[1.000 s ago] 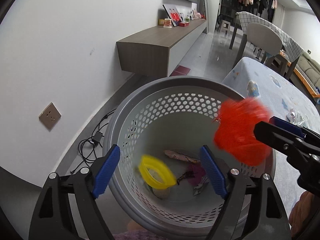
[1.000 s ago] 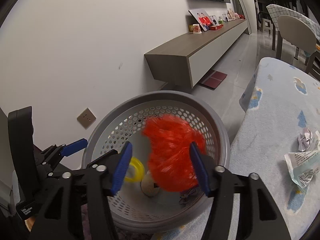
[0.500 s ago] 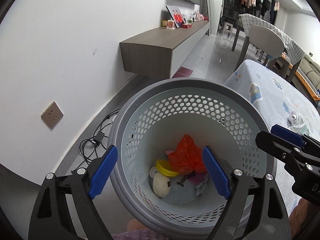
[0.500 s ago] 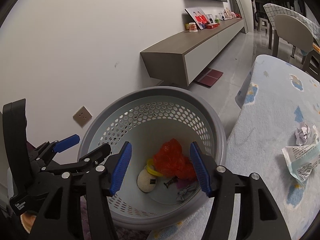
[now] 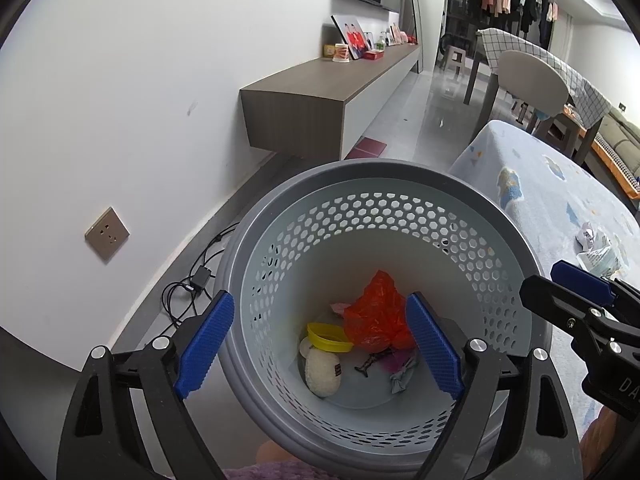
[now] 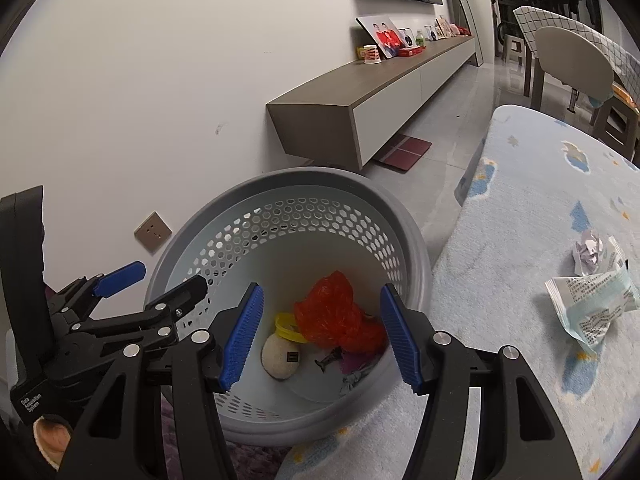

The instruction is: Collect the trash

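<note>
Crumpled paper [image 6: 587,251] near counter [image 6: 500,280] edge: light, soft; pinch mid-wad. Both hand-held grippers [image 5: 320,344] [image 6: 320,330] open, empty; left just widened.

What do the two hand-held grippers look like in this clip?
Both match: the left hand-held gripper and the right hand-held gripper have black angular frames with silver rivets and ribbed blue finger pads. The left gripper's body carries small white lettering, seen in the right wrist view.
</note>
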Motion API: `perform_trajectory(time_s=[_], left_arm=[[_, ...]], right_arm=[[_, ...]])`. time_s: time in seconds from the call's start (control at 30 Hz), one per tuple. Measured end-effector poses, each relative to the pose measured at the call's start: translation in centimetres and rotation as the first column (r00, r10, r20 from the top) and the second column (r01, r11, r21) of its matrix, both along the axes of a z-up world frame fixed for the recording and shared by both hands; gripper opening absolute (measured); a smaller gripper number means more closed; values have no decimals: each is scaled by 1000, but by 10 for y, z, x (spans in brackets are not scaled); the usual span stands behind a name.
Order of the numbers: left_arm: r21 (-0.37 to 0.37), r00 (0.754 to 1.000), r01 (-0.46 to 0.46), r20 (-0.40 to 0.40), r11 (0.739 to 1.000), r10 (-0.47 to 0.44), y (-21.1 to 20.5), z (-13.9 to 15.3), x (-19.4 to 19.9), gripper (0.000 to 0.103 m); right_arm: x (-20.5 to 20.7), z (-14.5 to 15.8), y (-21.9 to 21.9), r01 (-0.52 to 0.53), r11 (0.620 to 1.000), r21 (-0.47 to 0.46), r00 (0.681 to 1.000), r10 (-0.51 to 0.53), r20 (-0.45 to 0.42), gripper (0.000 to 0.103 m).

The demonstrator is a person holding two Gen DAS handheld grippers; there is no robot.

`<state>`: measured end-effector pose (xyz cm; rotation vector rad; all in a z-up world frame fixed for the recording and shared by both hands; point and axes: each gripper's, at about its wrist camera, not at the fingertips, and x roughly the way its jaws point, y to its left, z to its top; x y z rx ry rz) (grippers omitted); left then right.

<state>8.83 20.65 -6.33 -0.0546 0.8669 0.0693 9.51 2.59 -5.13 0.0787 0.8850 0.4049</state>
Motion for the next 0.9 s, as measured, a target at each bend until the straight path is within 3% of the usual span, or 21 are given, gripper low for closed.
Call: perform_trajectory(time_s=[0.47, 0.9], left_arm=[[-5, 998, 55, 17, 998, -55, -24, 6, -2, 88], [-21, 993, 113, 26, 993, -112, -49, 7, -6, 89]], right_arm=[[-23, 2, -60, 149, 988, -42, 989, -149, 0, 59], [-45, -8, -120, 312, 944, -103, 949, -315, -8, 61]])
